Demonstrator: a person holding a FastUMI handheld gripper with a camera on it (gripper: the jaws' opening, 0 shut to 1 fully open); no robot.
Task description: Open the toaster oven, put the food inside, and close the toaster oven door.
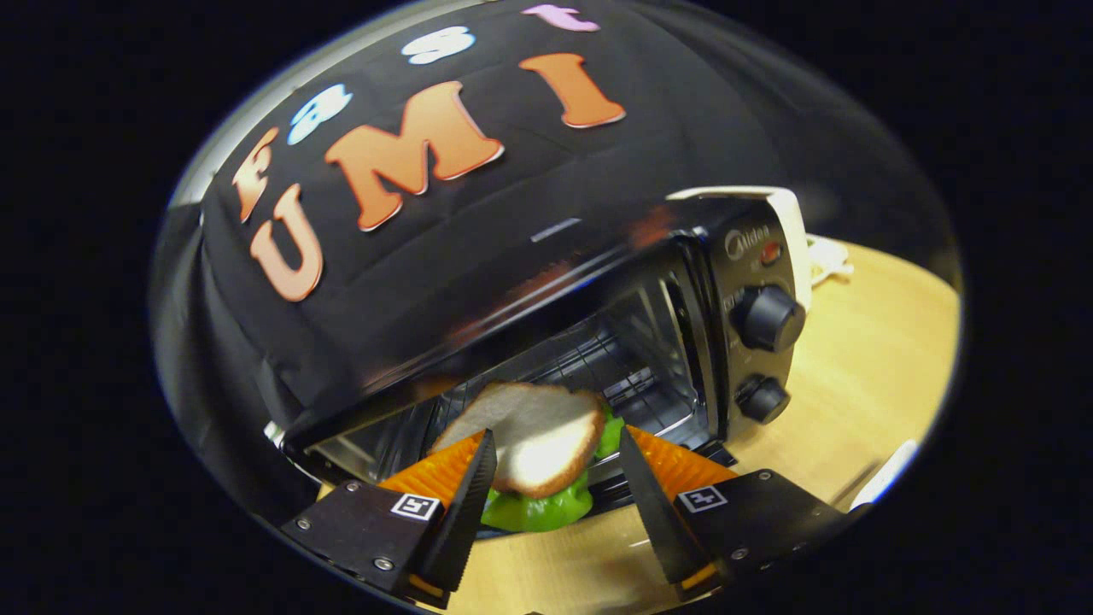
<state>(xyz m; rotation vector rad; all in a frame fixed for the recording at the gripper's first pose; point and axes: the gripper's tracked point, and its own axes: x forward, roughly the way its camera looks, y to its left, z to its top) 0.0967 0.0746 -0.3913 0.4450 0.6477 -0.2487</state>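
Tool point(555, 457) spread, sandwich point(538, 453) between fingers; grip unclear. Sandwich at mouth of toaster oven point(649, 342), door down. Oven sits on wooden surface point(862, 384).

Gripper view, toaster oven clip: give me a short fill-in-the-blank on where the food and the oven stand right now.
1. The sandwich sits between the gripper's two ____.
2. The toaster oven's door is ____, its wire rack visible inside.
3. The oven's two knobs sit on its ____ side as seen here.
4. The oven stands on a ____ table.

Missing words: fingers; open; right; wooden
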